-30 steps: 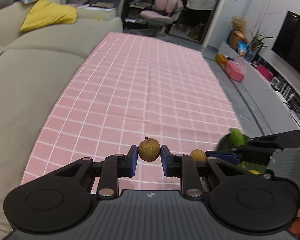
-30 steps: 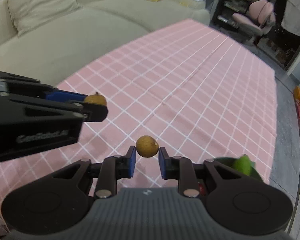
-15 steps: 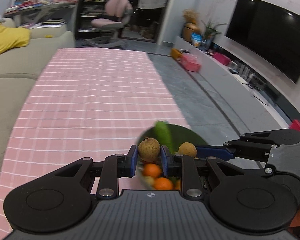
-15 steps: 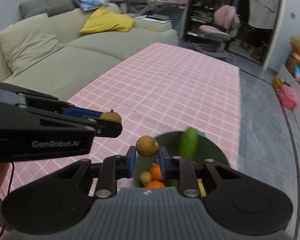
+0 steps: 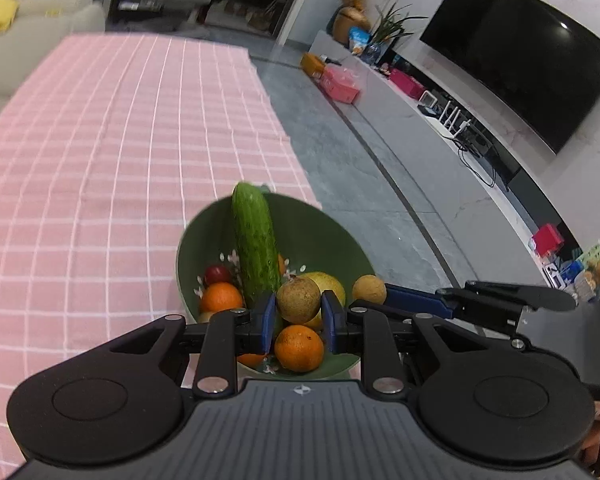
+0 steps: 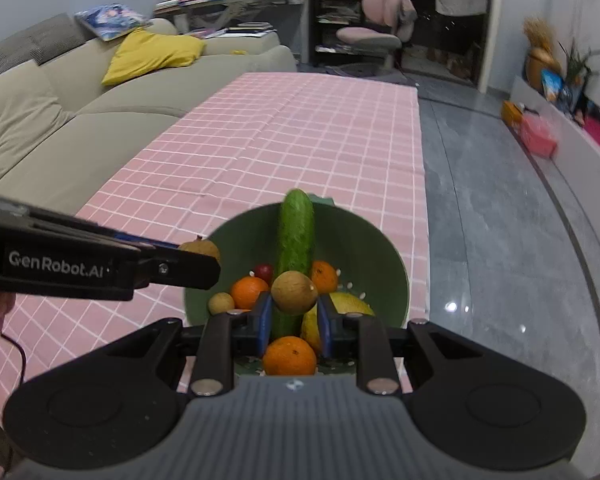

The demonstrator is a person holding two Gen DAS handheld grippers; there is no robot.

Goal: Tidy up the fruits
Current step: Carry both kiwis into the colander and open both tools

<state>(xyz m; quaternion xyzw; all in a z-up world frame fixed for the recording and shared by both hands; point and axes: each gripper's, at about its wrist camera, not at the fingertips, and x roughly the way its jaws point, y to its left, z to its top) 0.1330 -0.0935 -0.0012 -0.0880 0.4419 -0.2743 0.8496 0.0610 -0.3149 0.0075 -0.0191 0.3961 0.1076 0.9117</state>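
Both fingers clamped on a longan each — left gripper (image 5: pixel 298 312), right gripper (image 6: pixel 293 309), above green bowl (image 6: pixel 392 268)

Left gripper (image 5: pixel 299 316), right gripper (image 6: pixel 293 317): jaws clamped, side by side.

cucumber (image 6: pixel 296 236): lower end hidden behind the held brown fruit (image 6: pixel 294 293)
yellow fruit (image 6: pixel 350 306): mostly covered by the right gripper's (image 6: pixel 293 320) finger
bowl (image 5: pixel 320 236): near rim hidden behind the left gripper (image 5: pixel 298 316)
shelf clutter (image 5: pixel 572 268), far right: too small to identify
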